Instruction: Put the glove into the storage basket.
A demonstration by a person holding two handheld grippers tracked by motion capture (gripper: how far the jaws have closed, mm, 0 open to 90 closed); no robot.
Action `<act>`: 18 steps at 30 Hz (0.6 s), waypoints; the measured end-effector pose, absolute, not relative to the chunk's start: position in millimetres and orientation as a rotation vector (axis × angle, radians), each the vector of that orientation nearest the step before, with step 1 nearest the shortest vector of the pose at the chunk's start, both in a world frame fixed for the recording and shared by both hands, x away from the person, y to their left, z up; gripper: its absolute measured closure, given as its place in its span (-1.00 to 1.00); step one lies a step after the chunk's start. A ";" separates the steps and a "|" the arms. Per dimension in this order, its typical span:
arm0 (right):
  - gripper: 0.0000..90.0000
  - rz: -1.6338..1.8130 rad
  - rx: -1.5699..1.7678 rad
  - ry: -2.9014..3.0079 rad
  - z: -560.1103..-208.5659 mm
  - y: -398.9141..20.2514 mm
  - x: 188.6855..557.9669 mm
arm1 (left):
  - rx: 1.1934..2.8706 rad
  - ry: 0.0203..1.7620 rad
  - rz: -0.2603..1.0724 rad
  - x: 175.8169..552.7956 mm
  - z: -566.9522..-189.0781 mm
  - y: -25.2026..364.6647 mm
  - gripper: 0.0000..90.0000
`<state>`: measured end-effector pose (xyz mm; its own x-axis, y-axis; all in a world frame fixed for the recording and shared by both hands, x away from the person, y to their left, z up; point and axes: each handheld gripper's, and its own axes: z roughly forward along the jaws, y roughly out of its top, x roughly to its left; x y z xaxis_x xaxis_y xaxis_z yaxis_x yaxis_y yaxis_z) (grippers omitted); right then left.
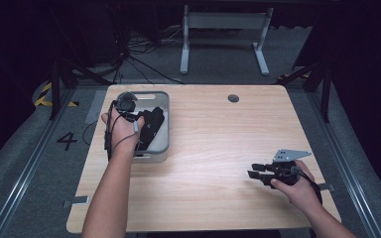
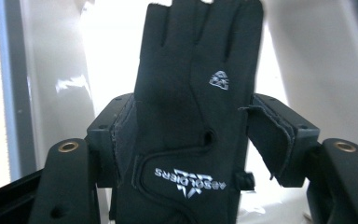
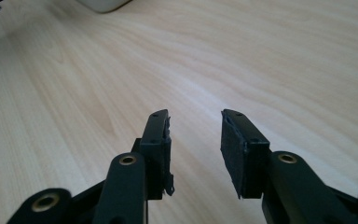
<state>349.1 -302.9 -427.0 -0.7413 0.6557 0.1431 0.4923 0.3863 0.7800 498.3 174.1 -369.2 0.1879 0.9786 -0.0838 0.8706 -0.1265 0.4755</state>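
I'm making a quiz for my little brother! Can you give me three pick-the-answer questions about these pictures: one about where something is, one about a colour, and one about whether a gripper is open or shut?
1. Where does the grey bin stand?
A. By the left side of the table
B. In the table's middle
C. On the floor

2. What colour is the glove?
A. White
B. Black
C. Red

3. How is the right gripper?
A. Shut on the glove
B. Shut on the bin's rim
C. Open, with nothing in it

Answers:
1 A: the high view shows the bin near the table's left edge.
2 B: the left gripper view shows it black with white lettering.
3 C: bare wood shows between its jaws.
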 end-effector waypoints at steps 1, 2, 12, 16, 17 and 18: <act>0.40 1.279 1.027 2.439 -424.3 -305.5 351.2 | 2.047 1.715 0.353 494.0 -366.4 173.9 -0.23; 0.38 1.275 1.032 2.429 -421.6 -308.1 353.3 | 2.041 1.698 0.355 489.7 -363.7 173.9 -0.22; 0.30 1.174 1.078 2.381 -410.6 -334.4 377.5 | 2.061 1.494 0.359 438.6 -338.3 160.8 -0.20; 0.27 1.169 1.107 2.367 -414.2 -346.7 380.9 | 2.087 1.356 0.348 408.2 -333.5 150.2 -0.21; 0.27 1.169 1.117 2.363 -415.5 -348.7 380.8 | 2.099 1.340 0.339 403.9 -335.1 148.2 -0.22; 0.27 1.170 1.126 2.365 -417.0 -350.3 380.7 | 2.102 1.325 0.324 399.9 -336.9 146.5 -0.22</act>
<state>380.7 -350.3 -417.0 -0.6608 0.7448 0.0925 0.5254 0.3711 0.7656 399.9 146.5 -336.9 0.4654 0.8771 -0.1185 0.7236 -0.3000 0.6217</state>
